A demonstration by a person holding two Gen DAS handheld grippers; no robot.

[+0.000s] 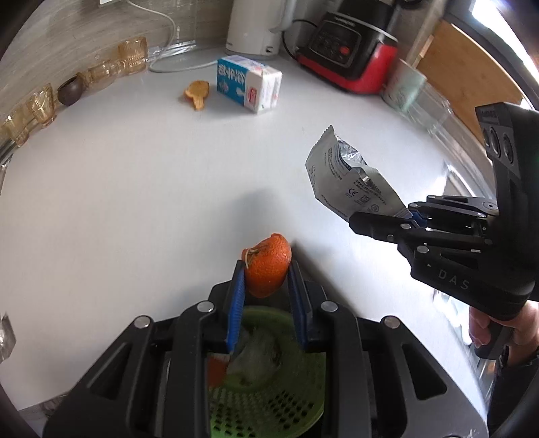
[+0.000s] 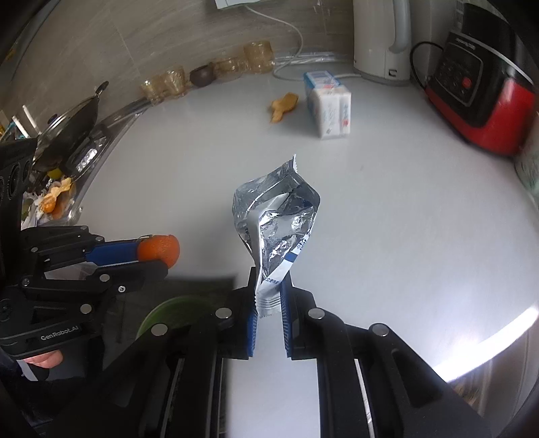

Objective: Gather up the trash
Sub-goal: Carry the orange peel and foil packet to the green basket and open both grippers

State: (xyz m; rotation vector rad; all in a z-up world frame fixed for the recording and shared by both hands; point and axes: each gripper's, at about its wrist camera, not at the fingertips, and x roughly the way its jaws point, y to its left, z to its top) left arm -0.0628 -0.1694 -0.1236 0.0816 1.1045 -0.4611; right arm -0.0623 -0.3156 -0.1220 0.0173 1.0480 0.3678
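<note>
My left gripper is shut on a piece of orange peel, held above the white counter. Below it a green perforated bin shows between the fingers, with trash inside. My right gripper is shut on the bottom edge of an open silver foil wrapper, which stands upright above the counter. In the left wrist view the right gripper with the foil wrapper is at the right. In the right wrist view the left gripper with the orange peel is at the left, above the green bin.
A blue and white carton and a dried peel scrap lie at the back of the counter. Behind them stand a white kettle, a red and black cooker and amber glasses. A sink with scraps is at the left.
</note>
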